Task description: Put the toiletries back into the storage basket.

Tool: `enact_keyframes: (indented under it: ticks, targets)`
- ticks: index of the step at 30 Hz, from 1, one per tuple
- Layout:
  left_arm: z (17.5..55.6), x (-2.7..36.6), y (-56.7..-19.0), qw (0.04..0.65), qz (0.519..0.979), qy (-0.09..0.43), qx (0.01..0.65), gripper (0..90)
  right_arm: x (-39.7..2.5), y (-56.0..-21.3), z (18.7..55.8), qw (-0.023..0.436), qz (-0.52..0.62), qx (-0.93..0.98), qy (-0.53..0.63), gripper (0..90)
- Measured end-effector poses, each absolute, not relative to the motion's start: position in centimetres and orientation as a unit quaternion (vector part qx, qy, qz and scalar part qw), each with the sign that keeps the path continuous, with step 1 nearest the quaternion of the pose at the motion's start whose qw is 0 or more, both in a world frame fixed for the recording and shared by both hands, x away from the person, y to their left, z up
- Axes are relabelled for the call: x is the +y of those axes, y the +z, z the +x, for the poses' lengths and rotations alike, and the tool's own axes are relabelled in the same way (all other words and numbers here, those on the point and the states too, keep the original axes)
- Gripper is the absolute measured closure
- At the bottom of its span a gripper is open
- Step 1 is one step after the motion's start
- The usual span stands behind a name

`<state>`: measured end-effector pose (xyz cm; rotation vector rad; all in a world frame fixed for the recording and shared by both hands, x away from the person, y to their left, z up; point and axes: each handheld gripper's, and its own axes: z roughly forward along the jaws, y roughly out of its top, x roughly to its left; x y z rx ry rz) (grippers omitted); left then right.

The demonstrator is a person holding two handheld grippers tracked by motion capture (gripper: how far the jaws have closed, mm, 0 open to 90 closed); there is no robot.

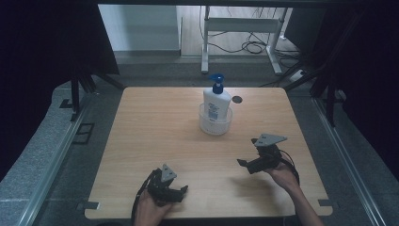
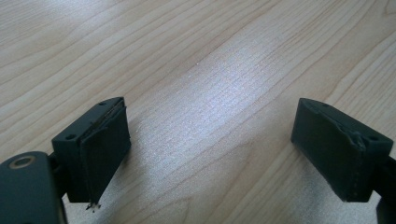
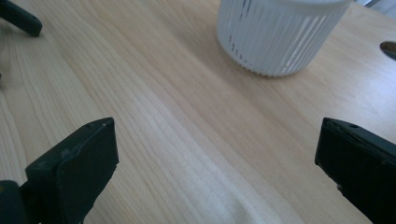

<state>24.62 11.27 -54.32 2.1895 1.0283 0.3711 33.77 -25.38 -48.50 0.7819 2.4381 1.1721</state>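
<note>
Both grippers sit low near the front edge of the wooden table [image 1: 155, 122]. The left gripper [image 1: 181, 190] rests by the front left corner, jaws spread wide with only bare wood grain between them. The right gripper [image 1: 244, 163] hovers toward the front right, jaws likewise parted and holding nothing, facing the white slatted basket [image 1: 215, 125]. That basket stands toward the back edge, around the middle, and a white pump bottle [image 1: 217, 101] with a blue pump stands upright inside it, well apart from both grippers.
</note>
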Motion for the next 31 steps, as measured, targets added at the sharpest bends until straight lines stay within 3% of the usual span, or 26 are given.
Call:
enact_keyframes:
  ticks: [25,31]
  targets:
    - [24.6,11.2,-54.3,0.34,0.841,0.142,0.395,10.6,-25.8,-54.3,32.4,0.125,0.303,0.876,0.354,0.0]
    - [24.7,11.2,-54.3,0.34,0.842,0.142,0.395,10.2,-25.9,-54.4,32.4,0.126,0.308,0.874,0.355,0.0]
